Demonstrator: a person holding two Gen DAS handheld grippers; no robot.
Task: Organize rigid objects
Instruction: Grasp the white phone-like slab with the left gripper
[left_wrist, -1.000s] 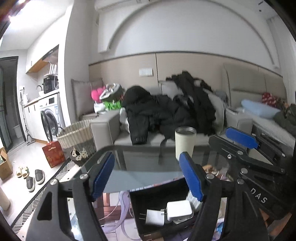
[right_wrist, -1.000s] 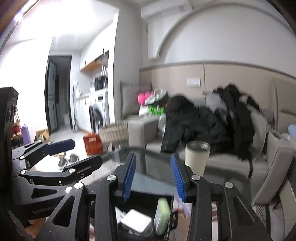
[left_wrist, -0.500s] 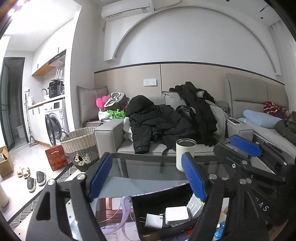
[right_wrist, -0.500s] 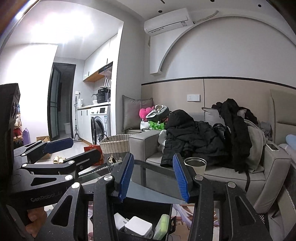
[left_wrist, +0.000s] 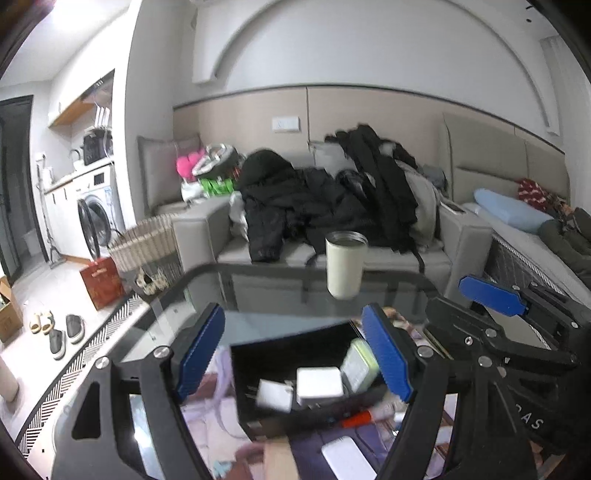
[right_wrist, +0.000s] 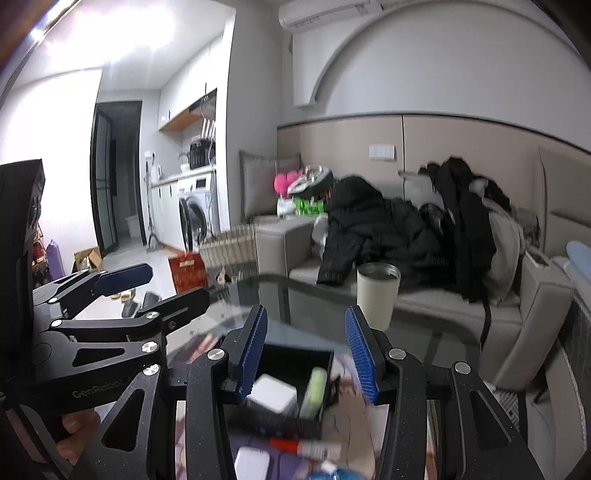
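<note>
Tilting down since a second ago, both views now show more of the glass bench (left_wrist: 258, 291) and the clutter near its front edge; the ceiling unit has slid out of the left view. My read: the person is lowering toward the loose items to pick the next one, nothing grabbed yet.

Left gripper (left_wrist: 295, 354) is spread wide with nothing between its blue pads. Right gripper (right_wrist: 306, 354) is likewise apart and empty. Both hang above the black box (left_wrist: 280, 354), not touching it.

Counts:
- black box: one, on the bench, just in front of both grippers.
- white chargers (left_wrist: 319, 380): two visible inside the box, side by side.
- green case (left_wrist: 360, 363): one, leaning on edge against the box's right wall.
- red marker (right_wrist: 295, 445): one, lying outside the box on the near side, still to be sorted.
- white flat device (left_wrist: 347, 459): one, also outside, near the bottom edge; what it is I cannot tell.
- blue round thing (right_wrist: 332, 474): one, mostly cut off at the bottom of the right view.
- cup (left_wrist: 345, 264): one, upright at the far edge of the bench, well apart from the box.

Some blur in both views, so smaller items by the box may be missed.
</note>
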